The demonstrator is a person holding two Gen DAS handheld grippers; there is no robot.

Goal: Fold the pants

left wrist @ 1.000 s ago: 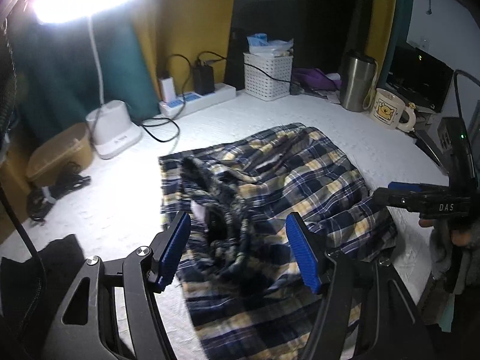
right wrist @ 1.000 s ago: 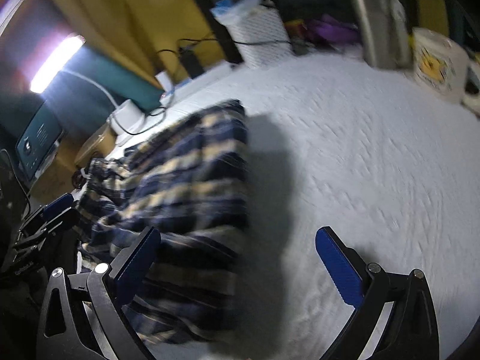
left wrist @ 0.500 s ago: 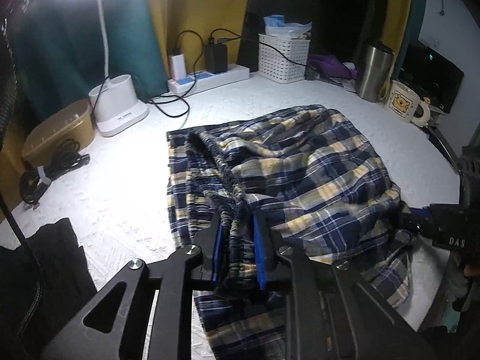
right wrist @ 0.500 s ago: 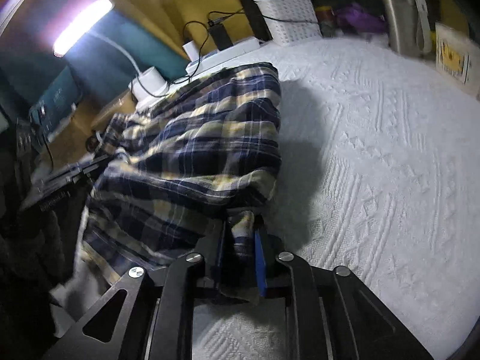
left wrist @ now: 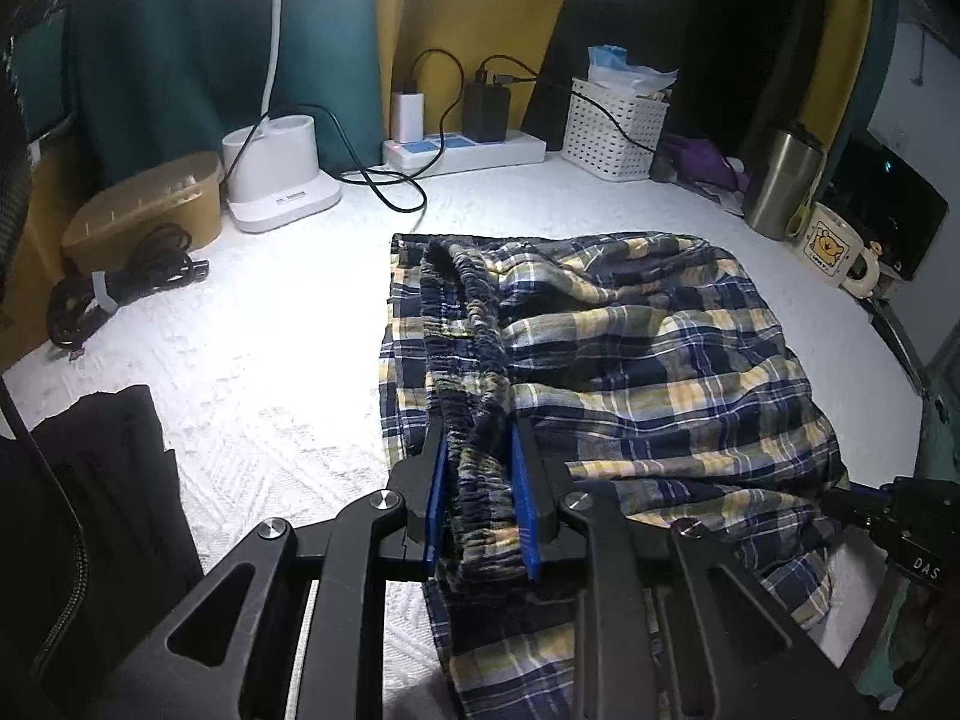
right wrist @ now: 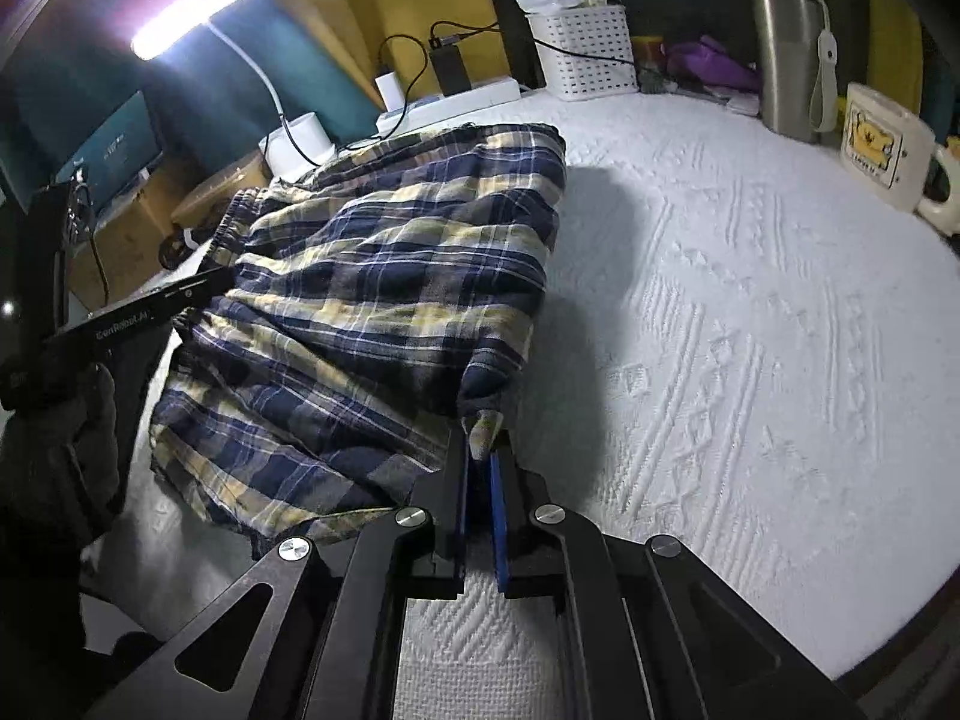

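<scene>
Your left gripper (left wrist: 480,480) clamped the plaid pants' (left wrist: 630,360) bunched waistband, jaws easing apart; your right gripper (right wrist: 480,468) pinched a rumpled hem corner.

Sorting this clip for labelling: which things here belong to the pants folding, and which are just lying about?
Job: pants; left gripper, jaws opening, waistband between them; right gripper, shut on a corner.
Lying about: mug; flask; basket; power strip; lamp.

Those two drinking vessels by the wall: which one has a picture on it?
The cream mug, printed with a yellow cartoon bear; the steel tumbler beside it is plain metal.
</scene>
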